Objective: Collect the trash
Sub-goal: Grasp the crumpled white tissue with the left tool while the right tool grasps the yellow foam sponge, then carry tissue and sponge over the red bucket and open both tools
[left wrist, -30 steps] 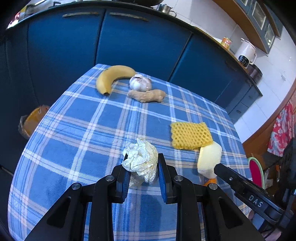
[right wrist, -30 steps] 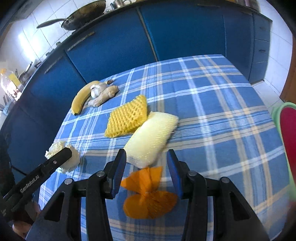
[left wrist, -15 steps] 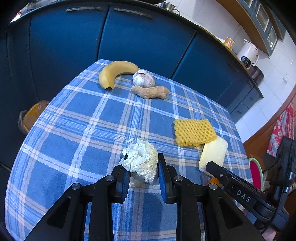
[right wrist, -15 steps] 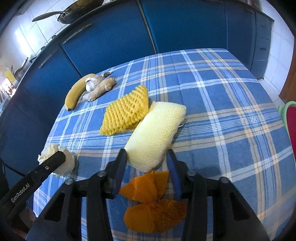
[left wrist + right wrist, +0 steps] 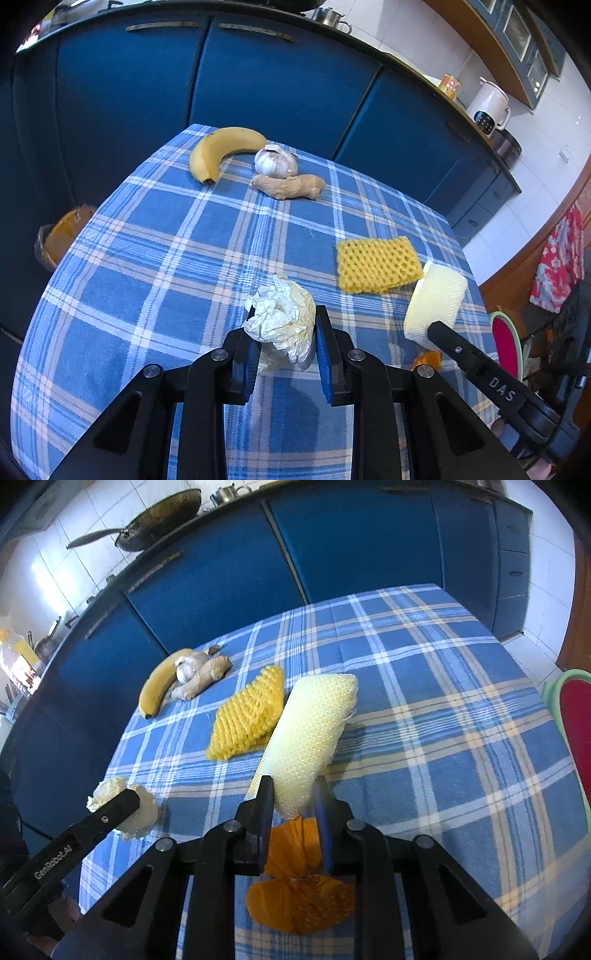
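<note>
Tilted downward over a worktop [image 5: 155,236] covered in blue plaid cloth, the left gripper [image 5: 283,330] is clamped on a crumpled white paper ball [image 5: 281,322]. At right, the right gripper [image 5: 293,803], jaws just closing, is pinched on a pale yellow foam-net sleeve [image 5: 308,733], above an orange foam-net piece [image 5: 299,890]. "GenRobot.AI" and "DAS" are printed on the fingers.

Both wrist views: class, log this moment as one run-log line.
left gripper: shut on crumpled tissue | right gripper: jaws just closing, gripping pale foam net | table: banana untouched
</note>
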A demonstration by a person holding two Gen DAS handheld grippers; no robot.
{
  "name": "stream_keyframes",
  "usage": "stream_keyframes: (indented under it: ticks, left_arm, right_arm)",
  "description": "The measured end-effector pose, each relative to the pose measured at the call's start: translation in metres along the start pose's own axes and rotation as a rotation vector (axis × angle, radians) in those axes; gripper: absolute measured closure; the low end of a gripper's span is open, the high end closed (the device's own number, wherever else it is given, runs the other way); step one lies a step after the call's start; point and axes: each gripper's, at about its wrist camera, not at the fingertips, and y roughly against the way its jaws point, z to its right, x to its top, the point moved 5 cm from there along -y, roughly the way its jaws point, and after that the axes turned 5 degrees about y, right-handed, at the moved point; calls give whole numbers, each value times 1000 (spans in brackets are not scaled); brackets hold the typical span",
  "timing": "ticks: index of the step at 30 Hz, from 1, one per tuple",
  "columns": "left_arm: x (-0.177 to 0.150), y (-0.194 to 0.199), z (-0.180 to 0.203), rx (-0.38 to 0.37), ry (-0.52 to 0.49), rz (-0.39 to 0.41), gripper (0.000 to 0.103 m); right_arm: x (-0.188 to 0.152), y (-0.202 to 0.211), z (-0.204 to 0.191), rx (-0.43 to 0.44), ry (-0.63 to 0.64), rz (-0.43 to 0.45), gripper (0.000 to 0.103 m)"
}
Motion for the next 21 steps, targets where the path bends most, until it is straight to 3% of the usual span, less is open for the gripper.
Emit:
stream_keyframes:
  ticks: [21]
  left_arm:
    - [-6, 26, 43, -42, -80, 36, 76]
  right_arm:
    - [3, 83, 19, 0, 17, 157, 79]
